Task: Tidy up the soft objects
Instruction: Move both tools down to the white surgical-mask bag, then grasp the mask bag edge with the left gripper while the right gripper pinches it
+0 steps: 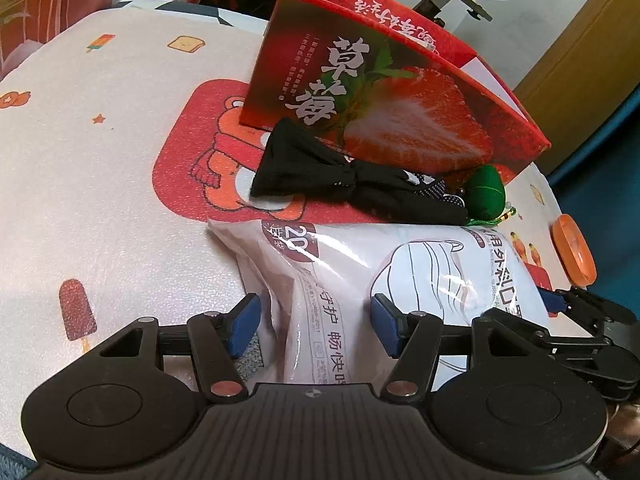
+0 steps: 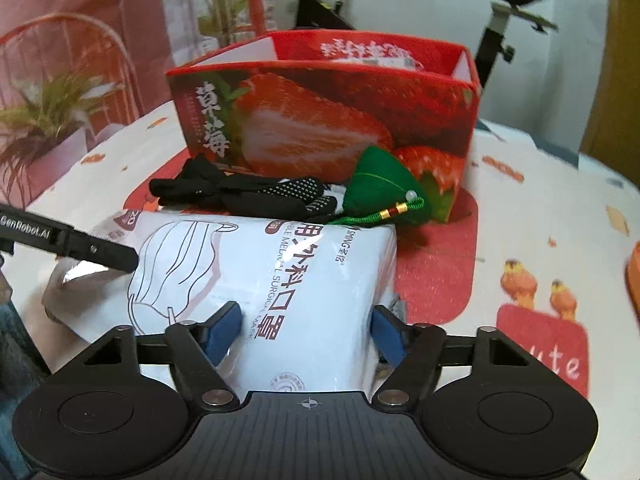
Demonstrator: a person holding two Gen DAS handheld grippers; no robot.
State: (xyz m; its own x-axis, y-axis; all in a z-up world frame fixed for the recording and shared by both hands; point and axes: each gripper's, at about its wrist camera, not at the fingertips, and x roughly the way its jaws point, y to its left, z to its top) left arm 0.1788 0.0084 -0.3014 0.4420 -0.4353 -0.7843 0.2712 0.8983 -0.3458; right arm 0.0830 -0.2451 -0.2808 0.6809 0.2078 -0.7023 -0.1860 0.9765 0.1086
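A white plastic pack of surgical masks [image 1: 360, 272] [image 2: 280, 272] lies on the patterned table cover. My left gripper [image 1: 314, 320] is shut on the pack's left end, its blue pads against the crumpled wrapper. My right gripper [image 2: 306, 334] is shut on the pack's right end, one pad pressed on each side. Behind the pack lie black gloves with white dots [image 1: 320, 172] [image 2: 260, 196] and a green stuffed dumpling charm with a tassel [image 1: 486, 192] [image 2: 380, 188]. An open red strawberry box [image 1: 400, 112] [image 2: 320, 120] stands behind them.
An orange object [image 1: 572, 248] [image 2: 634, 276] sits near the table's right edge. An exercise bike [image 2: 512, 0] stands behind the table. A potted plant [image 2: 48, 120] is at the far left. Bare table cover [image 1: 100, 140] lies left of the box.
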